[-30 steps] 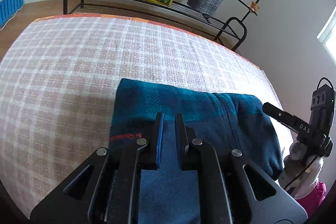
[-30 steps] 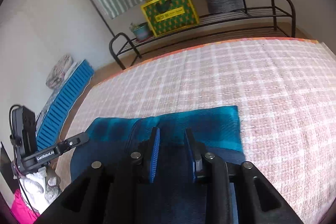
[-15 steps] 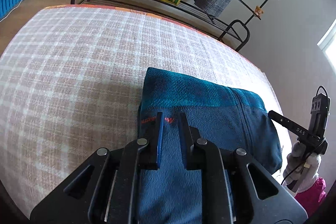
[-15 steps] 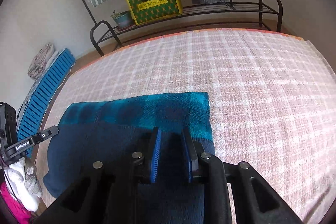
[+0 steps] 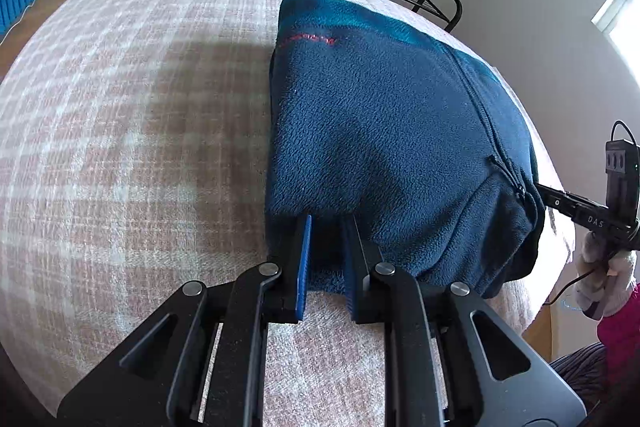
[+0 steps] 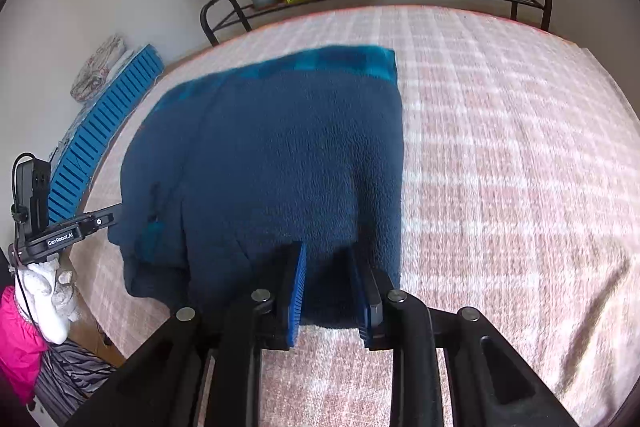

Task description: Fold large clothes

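Both grippers have drawn back to the fleece's (image 5: pixel 384 131) near edge; it lies folded on the bed (image 5: pixel 132 131), nearer the left side. Left gripper (image 5: pixel 326 227) and right gripper (image 6: pixel 326 255) each straddle the hem, fingers parted

The left gripper (image 5: pixel 326 227) points forward and low, its blue-padded fingers (image 5: pixel 303 259) parted with a gap between them; the right gripper (image 6: pixel 326 255) lies likewise, jaws apart; a white-gloved hand (image 5: pixel 608 275) grips the right handle.
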`<state>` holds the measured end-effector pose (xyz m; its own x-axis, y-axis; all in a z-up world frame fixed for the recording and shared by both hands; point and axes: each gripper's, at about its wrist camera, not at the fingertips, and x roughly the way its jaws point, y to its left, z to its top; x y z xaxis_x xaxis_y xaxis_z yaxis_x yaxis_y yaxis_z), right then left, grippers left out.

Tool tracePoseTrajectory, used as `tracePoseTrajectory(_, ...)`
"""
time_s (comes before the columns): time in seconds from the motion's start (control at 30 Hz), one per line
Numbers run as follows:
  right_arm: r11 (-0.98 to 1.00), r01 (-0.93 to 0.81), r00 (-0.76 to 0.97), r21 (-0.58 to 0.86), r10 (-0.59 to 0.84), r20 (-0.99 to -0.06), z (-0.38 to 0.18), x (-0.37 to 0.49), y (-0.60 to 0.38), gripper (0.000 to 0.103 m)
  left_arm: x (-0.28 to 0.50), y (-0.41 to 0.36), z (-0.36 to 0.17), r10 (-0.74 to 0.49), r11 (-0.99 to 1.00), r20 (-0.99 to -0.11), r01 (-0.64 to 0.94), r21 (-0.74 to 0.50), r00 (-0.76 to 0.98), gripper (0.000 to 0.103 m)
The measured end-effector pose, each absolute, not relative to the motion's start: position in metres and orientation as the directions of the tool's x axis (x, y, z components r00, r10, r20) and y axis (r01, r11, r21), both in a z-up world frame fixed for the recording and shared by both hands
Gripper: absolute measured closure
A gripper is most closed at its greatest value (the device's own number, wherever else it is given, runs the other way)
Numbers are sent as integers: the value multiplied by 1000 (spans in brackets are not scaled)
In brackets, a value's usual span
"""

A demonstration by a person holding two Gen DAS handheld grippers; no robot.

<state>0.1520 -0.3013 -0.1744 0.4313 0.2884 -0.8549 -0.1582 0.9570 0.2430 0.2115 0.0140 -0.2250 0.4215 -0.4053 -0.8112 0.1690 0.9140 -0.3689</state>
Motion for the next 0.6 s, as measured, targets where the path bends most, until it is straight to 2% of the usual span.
tracePoseTrajectory(0.1,964,-177,436,198,257,-862,-182,147,-295,79,211,15,-225,-410,912,-815,186,-366,410,87)
tracePoseTrajectory(0.23,953,-175,442,246,300,-845,-163,143,-306,80,209,32,-210,-446,893,-796,150,-423,409,87)
tracePoseTrajectory(0.27,949,-185,466,257,315,-827,-155,140,-311,79,208,39,-203,-464,881,-777,131,-454,426,83)
tracePoseTrajectory(0.3,947,-190,494,259,320,-808,-147,136,-315,76,208,47,-196,-488,862,-751,113,-494,445,68)
tracePoseTrajectory(0.33,950,-190,528,249,313,-790,-142,134,-320,62,209,56,-190,-506,843,-725,92,-529,467,44)
tracePoseTrajectory(0.37,954,-186,567,234,299,-768,-137,131,-325,41,211,64,-185,-520,823,-701,66,-565,488,35)
tracePoseTrajectory(0.4,958,-182,593,221,286,-752,-135,131,-328,33,214,73,-182,-546,791,-670,46,-610,503,29)
tracePoseTrajectory(0.43,961,-173,608,214,275,-745,-135,132,-332,29,219,79,-182,-577,757,-647,31,-652,499,28)
tracePoseTrajectory(0.5,958,-159,604,237,284,-744,-138,139,-339,29,231,86,-189,-624,703,-626,-14,-711,467,27)
tracePoseTrajectory(0.6,946,-139,589,292,316,-744,-145,149,-345,21,245,85,-208,-665,664,-620,-51,-746,416,27)
